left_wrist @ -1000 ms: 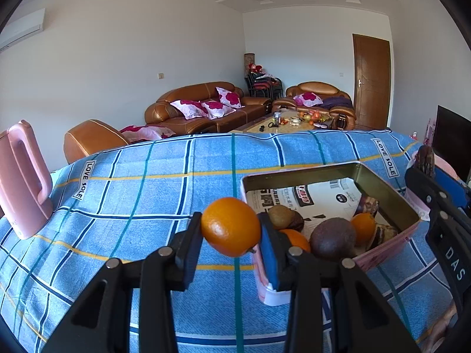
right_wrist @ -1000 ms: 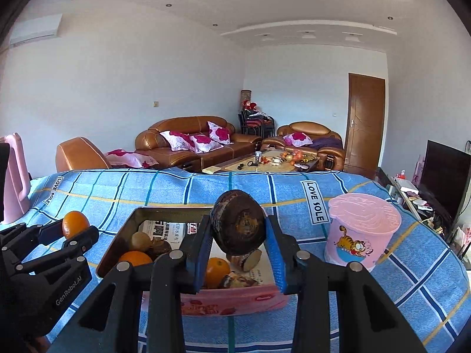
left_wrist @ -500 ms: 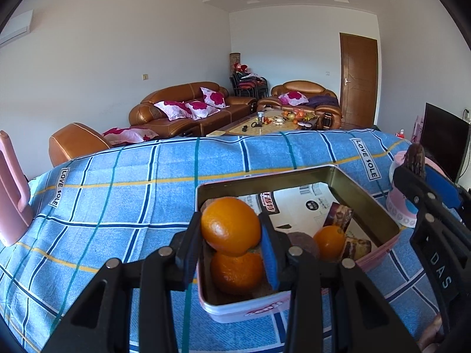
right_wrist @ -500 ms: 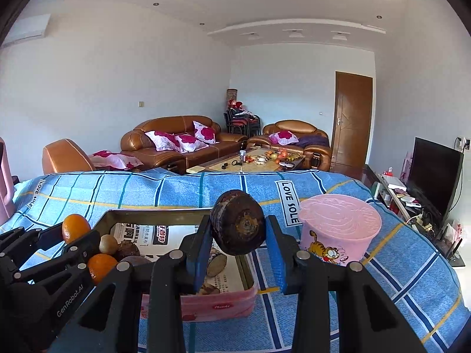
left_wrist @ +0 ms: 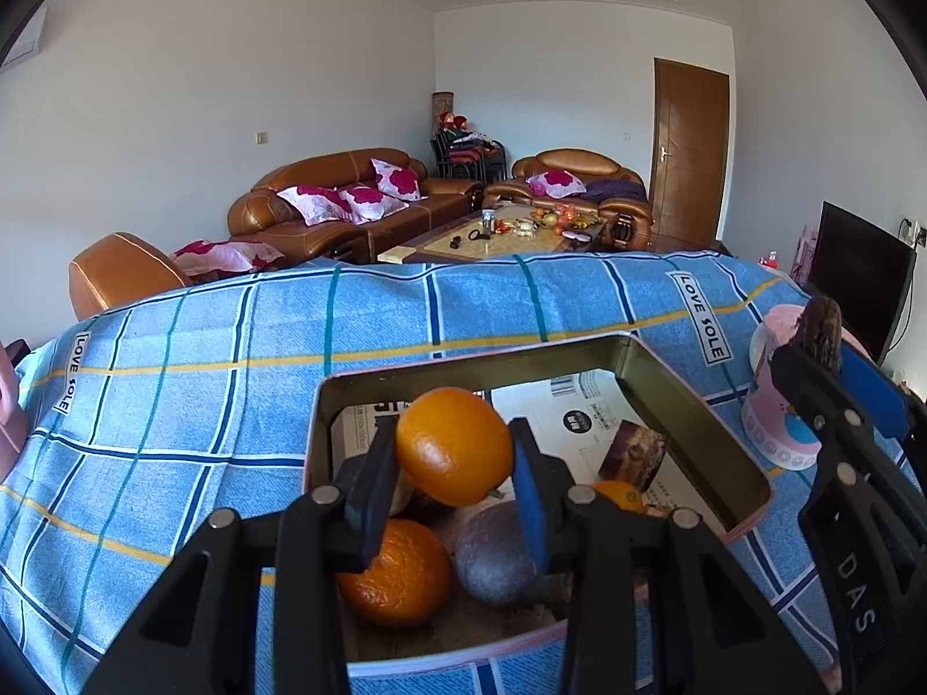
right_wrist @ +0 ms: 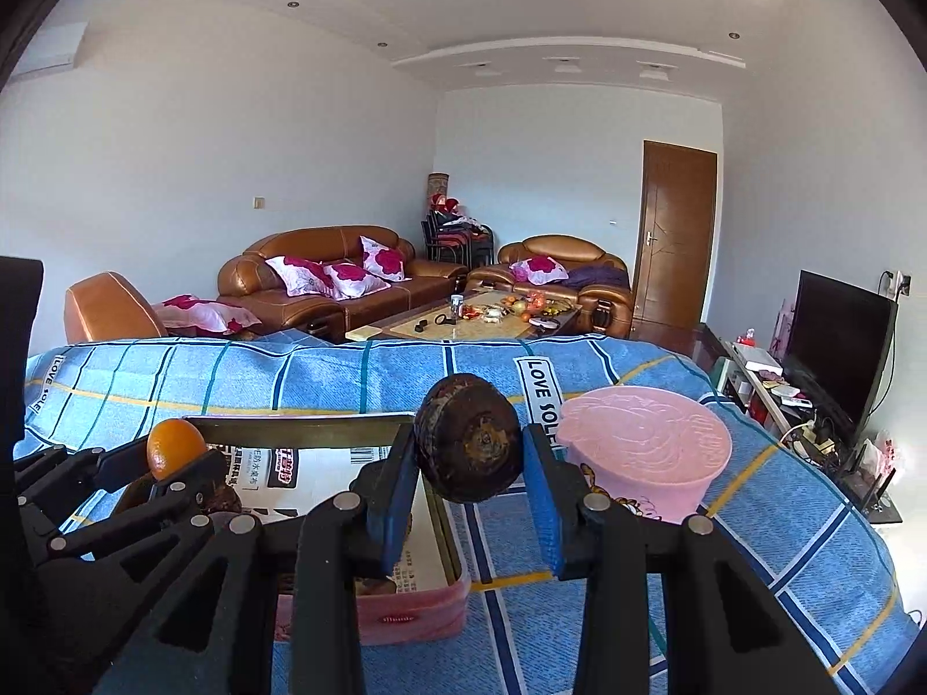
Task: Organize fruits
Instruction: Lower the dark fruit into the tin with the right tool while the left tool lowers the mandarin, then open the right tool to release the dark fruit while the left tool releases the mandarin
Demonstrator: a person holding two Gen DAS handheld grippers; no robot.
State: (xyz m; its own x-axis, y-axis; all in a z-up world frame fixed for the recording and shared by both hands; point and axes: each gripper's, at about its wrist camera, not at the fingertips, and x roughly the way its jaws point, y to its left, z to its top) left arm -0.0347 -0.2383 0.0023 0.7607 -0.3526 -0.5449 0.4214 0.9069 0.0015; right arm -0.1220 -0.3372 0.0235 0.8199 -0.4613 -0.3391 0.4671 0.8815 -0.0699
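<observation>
The orange (left_wrist: 455,445) sits pinched between the left gripper's (left_wrist: 455,478) blue pads, hanging directly over the near end of the open tin (left_wrist: 692,405), above a second orange (left_wrist: 400,573) and a dull round fruit (left_wrist: 498,556) already inside. Any release would need only a short drop. The right gripper (right_wrist: 472,489) clamps a dark brown fruit (right_wrist: 470,446) above the tin's right edge, between the tin and the pink cup (right_wrist: 649,457), so the left hand seems nearer to unloading.
</observation>
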